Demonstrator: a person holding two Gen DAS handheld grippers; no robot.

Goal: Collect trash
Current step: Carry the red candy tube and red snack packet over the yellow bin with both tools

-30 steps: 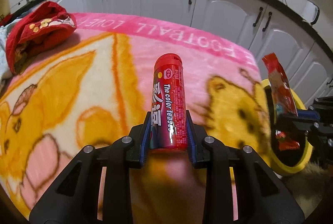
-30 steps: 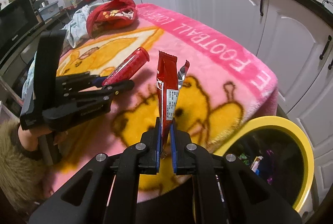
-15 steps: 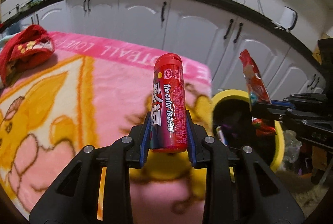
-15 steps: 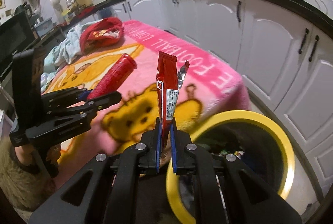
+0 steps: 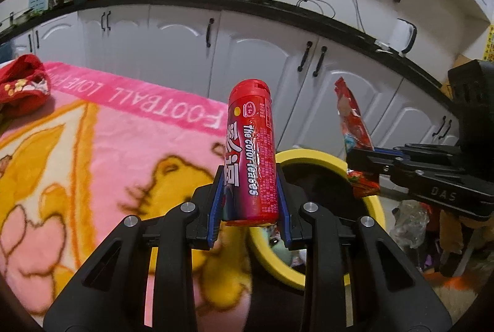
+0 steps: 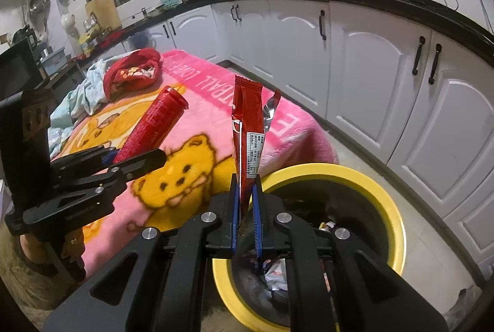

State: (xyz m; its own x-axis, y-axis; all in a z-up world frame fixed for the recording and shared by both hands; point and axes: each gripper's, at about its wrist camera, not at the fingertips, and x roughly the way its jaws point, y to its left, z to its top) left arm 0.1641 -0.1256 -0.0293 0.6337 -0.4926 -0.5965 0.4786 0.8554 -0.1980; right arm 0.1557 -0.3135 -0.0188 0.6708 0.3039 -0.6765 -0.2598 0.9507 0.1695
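Observation:
My left gripper (image 5: 250, 193) is shut on a red candy tube (image 5: 250, 153) that stands upright between its fingers, near the rim of the yellow trash bin (image 5: 311, 157). The same tube (image 6: 154, 123) and left gripper (image 6: 136, 159) show at left in the right wrist view. My right gripper (image 6: 246, 202) is shut on a red snack wrapper (image 6: 248, 128), held upright above the bin's yellow rim (image 6: 336, 173). That wrapper (image 5: 352, 119) and right gripper (image 5: 364, 156) show at right in the left wrist view. Trash lies inside the bin.
A table under a pink bear blanket (image 6: 197, 153) stands left of the bin. A red cloth (image 6: 132, 75) and a pale cloth (image 6: 83, 94) lie at its far end. White kitchen cabinets (image 6: 364, 78) line the back and right. A crumpled bag (image 5: 410, 220) lies on the floor.
Both grippers have swung right, from over the blanket toward the yellow bin, which now sits closer beneath them. Each keeps its hold on its item.

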